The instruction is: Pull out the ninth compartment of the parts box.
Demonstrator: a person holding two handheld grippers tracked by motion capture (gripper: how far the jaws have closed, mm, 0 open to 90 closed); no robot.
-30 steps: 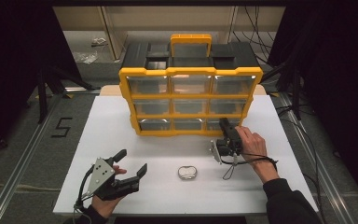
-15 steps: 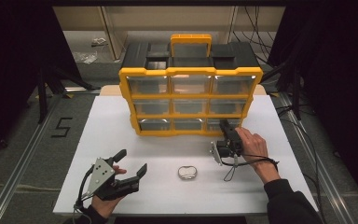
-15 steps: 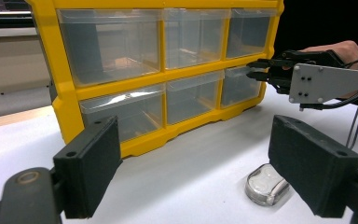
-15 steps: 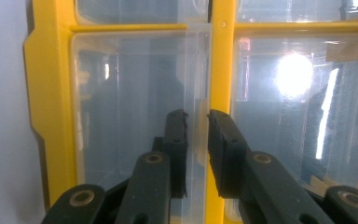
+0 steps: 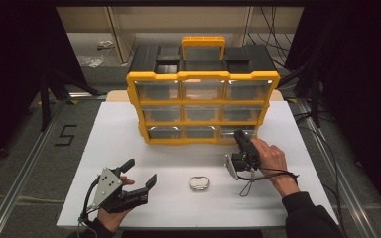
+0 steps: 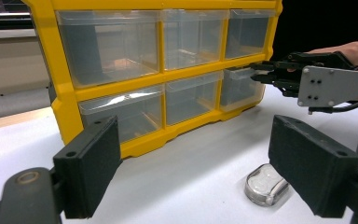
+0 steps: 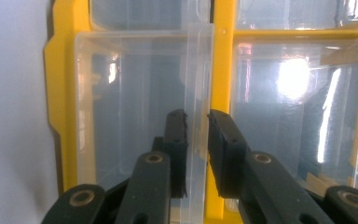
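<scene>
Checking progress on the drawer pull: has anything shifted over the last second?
Nothing visibly changed. The right gripper remains clamped on the lip of the bottom-right drawer, which is not pulled out; the left gripper still rests open near the table edge; the small clear case lies where it was.

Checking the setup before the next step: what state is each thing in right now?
Organizer: upright on the table.
Bottom-right drawer: lip between right gripper's fingers, barely pulled out if at all.
Other drawers: closed.
Small clear case: lying on table, untouched.
Left gripper: open, empty.
Right gripper: shut on drawer lip.
</scene>
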